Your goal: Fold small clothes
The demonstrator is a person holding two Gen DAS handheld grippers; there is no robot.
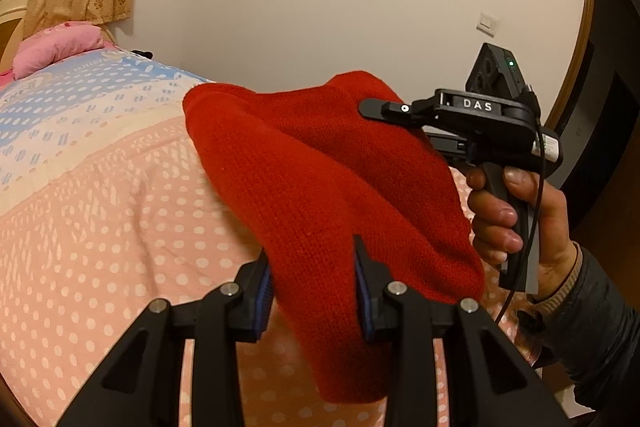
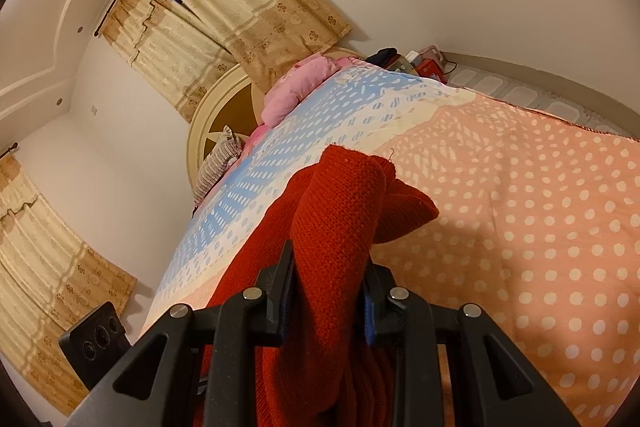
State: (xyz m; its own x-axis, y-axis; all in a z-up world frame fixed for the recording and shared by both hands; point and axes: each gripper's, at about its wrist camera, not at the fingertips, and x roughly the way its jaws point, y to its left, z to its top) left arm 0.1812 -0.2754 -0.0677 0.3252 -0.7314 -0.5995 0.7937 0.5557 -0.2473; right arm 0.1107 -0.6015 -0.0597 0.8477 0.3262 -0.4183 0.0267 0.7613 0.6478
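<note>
The red knitted garment [image 1: 320, 179] is lifted above the bed [image 1: 120, 207], held at two places, and no part of it can be seen resting on the dotted bedcover. The left gripper [image 1: 314, 291] has its fingers closed on a thick bunch of the knit. The pads press the cloth from both sides, so they stand somewhat apart only because of the bulk between them. The right gripper [image 2: 326, 297] does the same at another edge, its fingers pinching a folded roll of the garment.

I think the garment is held in the air at two points so that it hangs free and can be stretched or laid over itself before it goes down on the bed. Holding it by one point only would let it fall into a heap.

In the left wrist view the right gripper's upper finger [image 1: 380, 109] lies on top of the garment on the far side, and the person's hand [image 1: 516, 215] grips the handle beside the garment.

The long axis of the garment runs between the two grips. In the left wrist view it goes from near the left gripper away and to the right, toward the right gripper. A loose end hangs below the left gripper toward the bed. In the right wrist view one corner [image 2: 412, 205] sticks out to the right of the roll, over the bed.
</note>
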